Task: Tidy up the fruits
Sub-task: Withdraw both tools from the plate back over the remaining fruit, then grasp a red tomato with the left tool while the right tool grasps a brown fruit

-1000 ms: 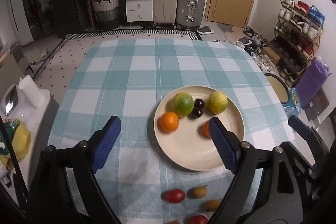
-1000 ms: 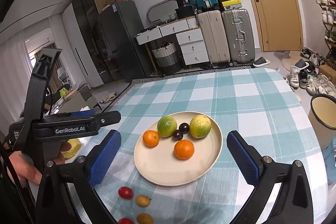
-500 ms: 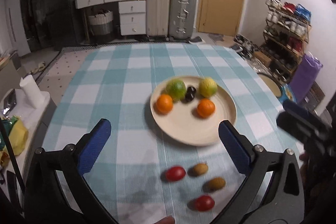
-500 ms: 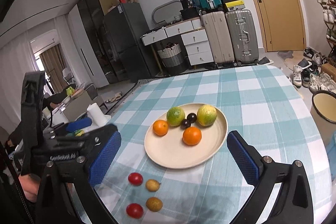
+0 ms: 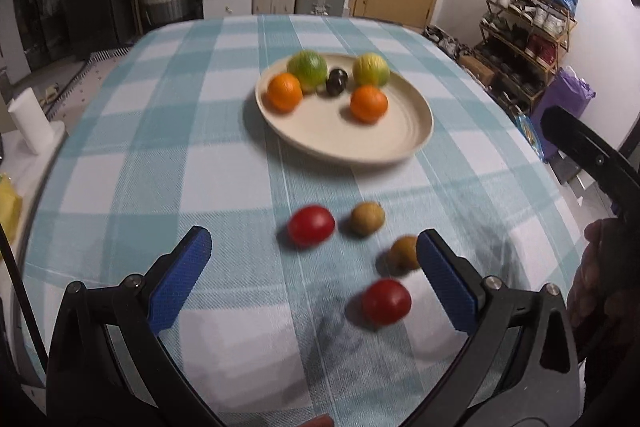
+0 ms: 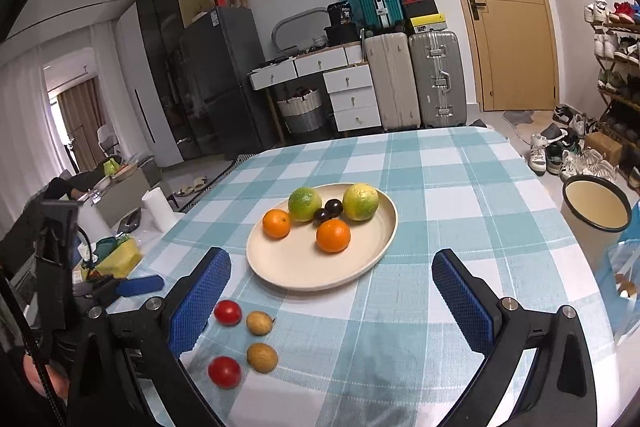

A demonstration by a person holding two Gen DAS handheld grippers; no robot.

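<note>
A cream plate (image 5: 372, 143) (image 6: 304, 267) on the checked tablecloth holds two oranges (image 5: 285, 91) (image 6: 333, 235), two green-yellow citrus fruits (image 5: 307, 66) (image 6: 360, 201) and two dark plums (image 5: 337, 81) (image 6: 333, 207). In front of the plate lie two red tomatoes (image 5: 311, 225) (image 6: 227, 312) and two brown kiwis (image 5: 367, 218) (image 6: 260, 322). My left gripper (image 5: 316, 279) is open and empty, low over the loose fruit. My right gripper (image 6: 331, 297) is open and empty, right of the loose fruit.
The table's near edge lies just below the loose fruit. A paper roll (image 6: 158, 209) and a side table with clutter stand left of the table. A bin (image 6: 596, 215) and shoe racks (image 5: 528, 23) stand right. Suitcases (image 6: 416, 79) and drawers are at the back.
My left gripper has pulled back from over the plate and dropped toward the loose fruit near the table edge. The right gripper has drawn back slightly. Both stay open.
</note>
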